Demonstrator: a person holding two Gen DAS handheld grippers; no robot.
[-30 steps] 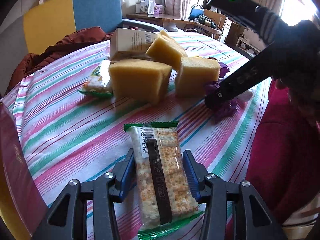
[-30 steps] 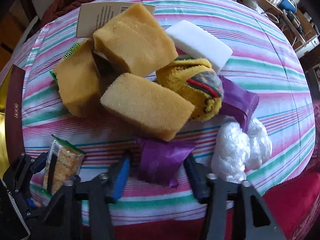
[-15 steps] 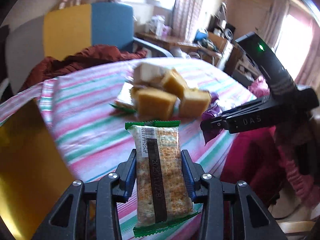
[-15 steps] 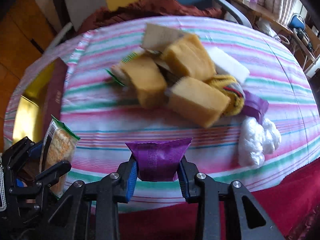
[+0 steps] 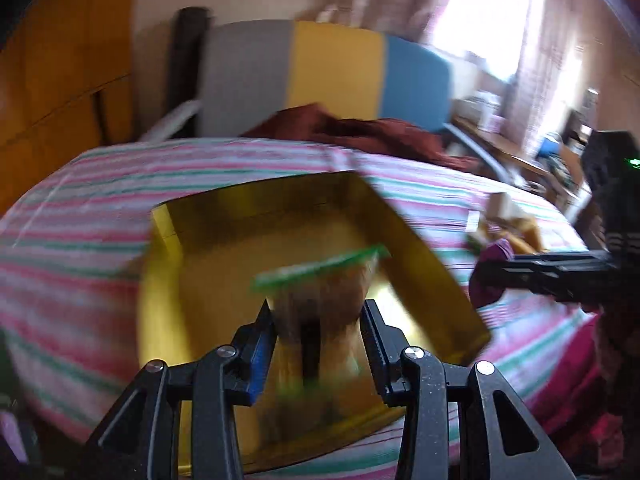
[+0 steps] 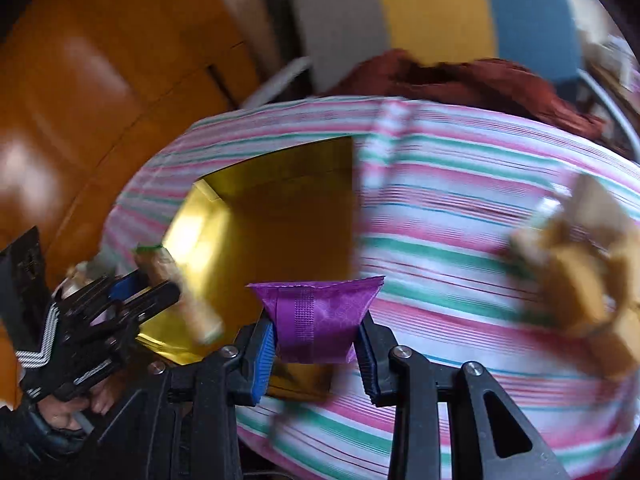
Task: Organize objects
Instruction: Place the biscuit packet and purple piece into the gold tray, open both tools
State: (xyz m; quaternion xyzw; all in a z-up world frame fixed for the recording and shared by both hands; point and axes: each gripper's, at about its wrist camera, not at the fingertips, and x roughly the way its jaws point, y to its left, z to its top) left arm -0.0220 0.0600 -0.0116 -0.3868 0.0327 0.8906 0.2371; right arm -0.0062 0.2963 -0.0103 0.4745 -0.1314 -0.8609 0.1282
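A: What's nearest the cameras?

B: The left gripper (image 5: 318,330), fingers clamped on a green-edged cracker packet (image 5: 320,300). It is blurred and hangs above the open gold box (image 5: 248,216).

A: And the other one?

B: The right gripper (image 6: 316,344) is pinched tight on a purple packet (image 6: 316,316), which hangs over the near right corner of that box (image 6: 280,216). Both grippers tilt downward.

A: How much room around the box?

B: Its walls stand up all round and the inside looks bare. The striped tablecloth (image 6: 460,216) lies open behind it and to its right. The near table edge curves just below the grippers.

A: What's further out?

B: The sponges (image 6: 580,280) are heaped well apart, to the right. Past the far edge a dark red cloth (image 5: 360,128) lies on a chair (image 5: 332,68) with grey, yellow and blue panels. Wooden panelling (image 6: 100,80) stands to the left.
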